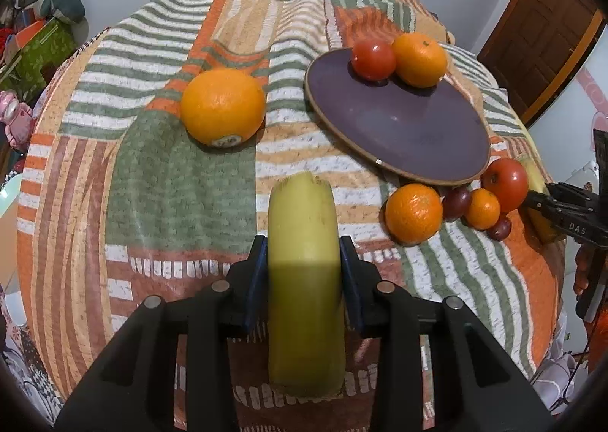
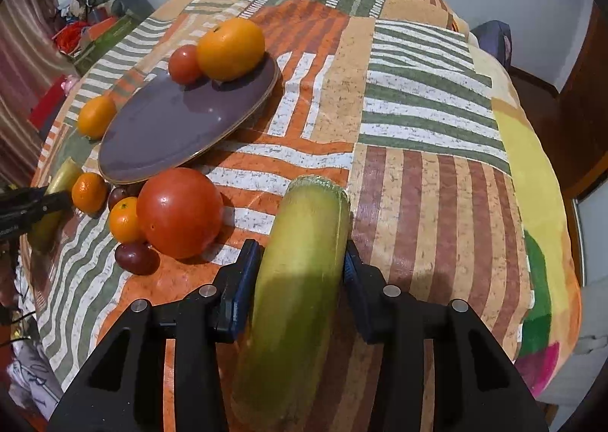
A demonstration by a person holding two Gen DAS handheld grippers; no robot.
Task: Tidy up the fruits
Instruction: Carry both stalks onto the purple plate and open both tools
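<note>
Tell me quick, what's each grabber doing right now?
Left gripper: closed on a banana.
Right gripper: closed on a second banana.

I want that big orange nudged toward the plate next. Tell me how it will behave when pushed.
The big orange is round and sits free on the cloth, so it will likely roll rather than slide. The cloth is rumpled, which may steer or stop it. Its firm-looking rind should tolerate a push.

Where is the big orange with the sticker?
In the left wrist view, the big orange sits alone on the patterned cloth, left of the purple plate.
</note>
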